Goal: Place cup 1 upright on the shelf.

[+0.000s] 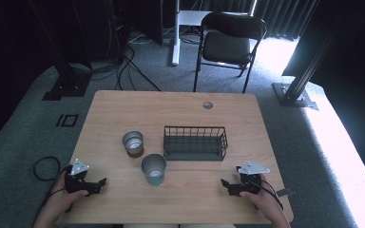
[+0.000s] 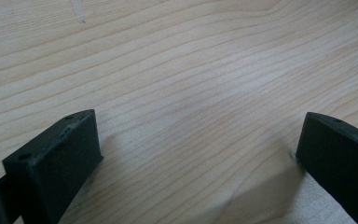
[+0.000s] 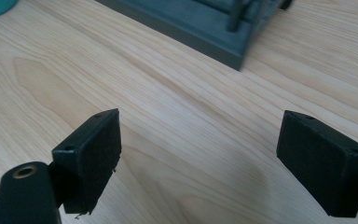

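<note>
Two metal cups sit mid-table just left of the wire basket (image 1: 195, 142): the teal-based cup (image 1: 153, 169) nearer the front edge, the brown-based cup (image 1: 133, 143) behind it; both are upright with mouths up, probably staged within easy reach of either hand. Left gripper (image 1: 100, 183) rests near the front-left corner, jaws spread and holding nothing, pointing inward over bare table (image 2: 191, 70). Right gripper (image 1: 225, 183) rests near the front-right corner, likewise released and empty, aimed toward the basket's near corner.
</note>
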Demonstrator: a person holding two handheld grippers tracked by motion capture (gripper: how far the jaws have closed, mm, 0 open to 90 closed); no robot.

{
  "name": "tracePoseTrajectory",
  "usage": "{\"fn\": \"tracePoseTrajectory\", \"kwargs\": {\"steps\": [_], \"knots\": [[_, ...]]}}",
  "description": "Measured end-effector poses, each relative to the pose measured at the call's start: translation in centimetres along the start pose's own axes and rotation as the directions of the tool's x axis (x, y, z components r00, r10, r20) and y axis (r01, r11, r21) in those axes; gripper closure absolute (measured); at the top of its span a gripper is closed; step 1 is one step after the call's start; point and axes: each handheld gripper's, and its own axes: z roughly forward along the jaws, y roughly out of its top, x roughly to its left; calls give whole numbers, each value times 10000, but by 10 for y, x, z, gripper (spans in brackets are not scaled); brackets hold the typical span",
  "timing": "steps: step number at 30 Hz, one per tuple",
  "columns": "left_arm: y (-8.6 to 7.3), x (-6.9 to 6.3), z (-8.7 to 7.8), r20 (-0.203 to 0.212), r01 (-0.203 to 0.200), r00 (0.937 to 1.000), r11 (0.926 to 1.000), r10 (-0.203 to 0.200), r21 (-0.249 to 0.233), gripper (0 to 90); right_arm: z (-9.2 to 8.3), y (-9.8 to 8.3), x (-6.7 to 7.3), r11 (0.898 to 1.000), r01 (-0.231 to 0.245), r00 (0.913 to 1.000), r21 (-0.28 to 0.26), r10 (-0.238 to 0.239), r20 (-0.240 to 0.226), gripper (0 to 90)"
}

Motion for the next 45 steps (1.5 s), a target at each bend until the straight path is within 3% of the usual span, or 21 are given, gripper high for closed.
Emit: {"fn": "tracePoseTrajectory", "kwargs": {"steps": [24,45], "knots": [[0,0,0,1,-2,10000,10000,2,0,3,30,29,34,9979,611,9912,-196,-630,-1163,135],[0,0,0,2,2,10000,10000,-2,-1,3,54,52,68,9906,1223,9711,-620,-1323,-1985,139]]}}
